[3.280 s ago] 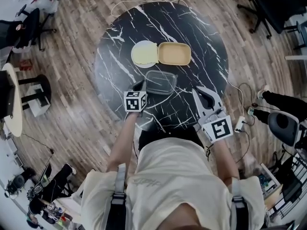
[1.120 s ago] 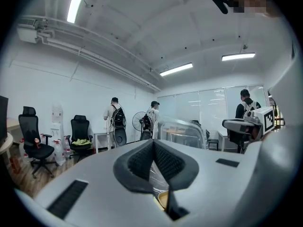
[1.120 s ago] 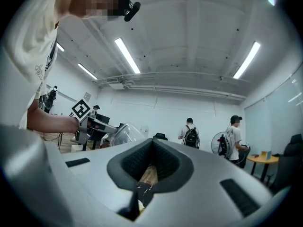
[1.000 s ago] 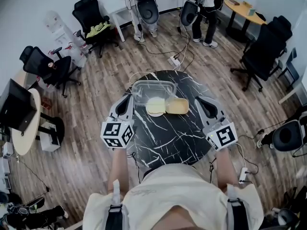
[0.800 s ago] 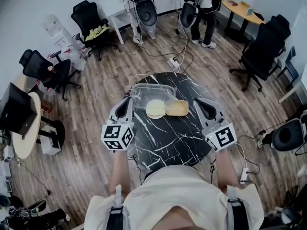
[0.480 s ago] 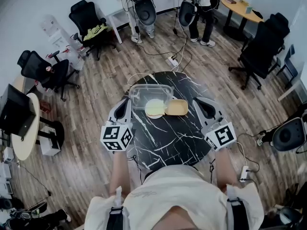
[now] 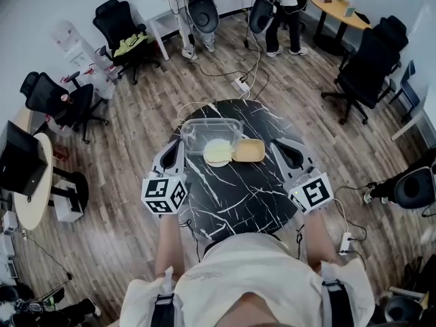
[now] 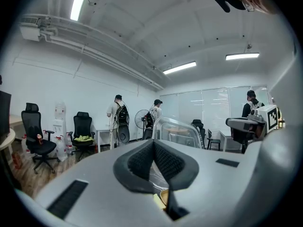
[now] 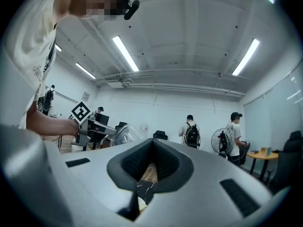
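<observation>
**Two grippers raised over a black table, a clear box in the left one**

Two grippers are held up side by side, well apart, above a round black table (image 7: pixel 231 196) with white veins. The left gripper (image 7: pixel 178 148) has its jaws pressed together on the near left edge of a clear box (image 7: pixel 211 133). In the left gripper view, the pads (image 8: pixel 142 162) meet with only a sliver of clear plastic between them. The box (image 8: pixel 182 132) rises just beyond them against the far wall of the room.

From the head view, the box hangs in the air over the far part of the table and overlaps the top of a pale round plate (image 7: pixel 218 152). A tan tray (image 7: pixel 249 150) lies on the table, touching the plate's right side.

The right gripper (image 7: pixel 283 150) has its jaws closed too, with nothing gripped. In its own view only wood floor and the table's edge show through the gap below the pads (image 9: pixel 165 162). That view also shows the left gripper (image 9: pixel 90 126) with the box (image 9: pixel 124 134) across from it.
</observation>
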`<state>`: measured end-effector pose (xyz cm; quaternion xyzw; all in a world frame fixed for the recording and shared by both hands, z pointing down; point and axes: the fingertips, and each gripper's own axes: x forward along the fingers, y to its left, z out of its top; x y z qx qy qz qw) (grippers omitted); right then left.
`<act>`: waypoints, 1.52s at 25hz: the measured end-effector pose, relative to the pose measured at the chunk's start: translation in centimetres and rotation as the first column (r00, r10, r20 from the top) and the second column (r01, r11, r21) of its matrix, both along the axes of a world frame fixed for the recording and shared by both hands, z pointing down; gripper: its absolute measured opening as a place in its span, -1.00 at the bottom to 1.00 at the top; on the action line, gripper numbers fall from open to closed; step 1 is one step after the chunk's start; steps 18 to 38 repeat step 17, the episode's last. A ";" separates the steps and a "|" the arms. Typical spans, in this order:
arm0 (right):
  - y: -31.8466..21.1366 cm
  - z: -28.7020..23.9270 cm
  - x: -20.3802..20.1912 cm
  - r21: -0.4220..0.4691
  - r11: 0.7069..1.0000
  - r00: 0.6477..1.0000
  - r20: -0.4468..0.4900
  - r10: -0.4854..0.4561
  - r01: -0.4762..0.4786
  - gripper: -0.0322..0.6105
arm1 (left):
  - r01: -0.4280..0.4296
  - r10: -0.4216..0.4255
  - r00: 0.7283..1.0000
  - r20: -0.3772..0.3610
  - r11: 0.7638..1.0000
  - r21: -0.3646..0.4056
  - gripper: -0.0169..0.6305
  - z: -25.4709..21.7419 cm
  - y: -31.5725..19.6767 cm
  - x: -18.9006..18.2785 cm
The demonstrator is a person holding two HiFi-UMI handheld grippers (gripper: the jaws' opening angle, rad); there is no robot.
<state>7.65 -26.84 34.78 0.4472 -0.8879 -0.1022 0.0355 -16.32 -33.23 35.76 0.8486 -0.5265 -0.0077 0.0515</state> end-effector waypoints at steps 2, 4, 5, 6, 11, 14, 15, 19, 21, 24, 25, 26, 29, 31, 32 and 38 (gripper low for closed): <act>0.0 -0.1 -0.1 0.001 1.000 1.000 -0.001 0.003 -0.003 -0.88 | 0.000 0.000 1.000 -0.001 1.000 -0.001 -0.90 0.0 0.0 -0.1; 0.1 0.0 0.0 -0.001 1.000 1.000 -0.002 0.005 -0.005 -0.89 | 0.000 0.000 1.000 -0.002 1.000 -0.004 -0.90 0.1 0.1 -0.2; 0.2 0.0 0.0 -0.004 1.000 1.000 -0.002 0.005 -0.005 -0.88 | 0.001 -0.001 1.000 -0.003 1.000 -0.005 -0.90 0.2 0.2 -0.2; 0.2 0.1 0.0 -0.007 1.000 1.000 -0.002 0.005 -0.005 -0.88 | 0.002 -0.002 1.000 -0.004 1.000 -0.006 -0.90 0.2 0.3 -0.2; 0.6 0.3 -0.2 -0.013 1.000 1.000 -0.007 0.007 -0.008 -0.89 | 0.000 0.000 1.000 -0.006 1.000 -0.010 -0.90 0.4 0.6 -0.4; 0.7 0.3 -0.3 -0.013 1.000 1.000 -0.006 0.007 -0.007 -0.88 | 0.001 -0.002 1.000 -0.007 1.000 -0.013 -0.90 0.6 0.8 -0.6; 0.7 0.3 -0.3 -0.012 1.000 1.000 -0.008 0.007 -0.007 -0.88 | 0.002 -0.002 1.000 -0.007 1.000 -0.012 -0.90 0.5 0.8 -0.6; 0.6 0.3 -0.2 -0.010 1.000 1.000 -0.011 0.006 -0.006 -0.88 | 0.003 -0.003 1.000 -0.007 1.000 -0.008 -0.90 0.5 0.7 -0.6; 0.6 0.3 -0.2 -0.010 1.000 1.000 -0.011 0.006 -0.006 -0.88 | 0.003 -0.003 1.000 -0.007 1.000 -0.008 -0.90 0.5 0.7 -0.6; 0.6 0.3 -0.2 -0.010 1.000 1.000 -0.011 0.006 -0.006 -0.88 | 0.003 -0.003 1.000 -0.007 1.000 -0.008 -0.90 0.5 0.7 -0.6; 0.6 0.3 -0.2 -0.010 1.000 1.000 -0.011 0.006 -0.006 -0.88 | 0.003 -0.003 1.000 -0.007 1.000 -0.008 -0.90 0.5 0.7 -0.6; 0.6 0.3 -0.2 -0.010 1.000 1.000 -0.011 0.006 -0.006 -0.88 | 0.003 -0.003 1.000 -0.007 1.000 -0.008 -0.90 0.5 0.7 -0.6; 0.6 0.3 -0.2 -0.010 1.000 1.000 -0.011 0.006 -0.006 -0.88 | 0.003 -0.003 1.000 -0.007 1.000 -0.008 -0.90 0.5 0.7 -0.6; 0.6 0.3 -0.2 -0.010 1.000 1.000 -0.011 0.006 -0.006 -0.88 | 0.003 -0.003 1.000 -0.007 1.000 -0.008 -0.90 0.5 0.7 -0.6; 0.6 0.3 -0.2 -0.010 1.000 1.000 -0.011 0.006 -0.006 -0.88 | 0.003 -0.003 1.000 -0.007 1.000 -0.008 -0.90 0.5 0.7 -0.6; 0.6 0.3 -0.2 -0.010 1.000 1.000 -0.011 0.006 -0.006 -0.88 | 0.003 -0.003 1.000 -0.007 1.000 -0.008 -0.90 0.5 0.7 -0.6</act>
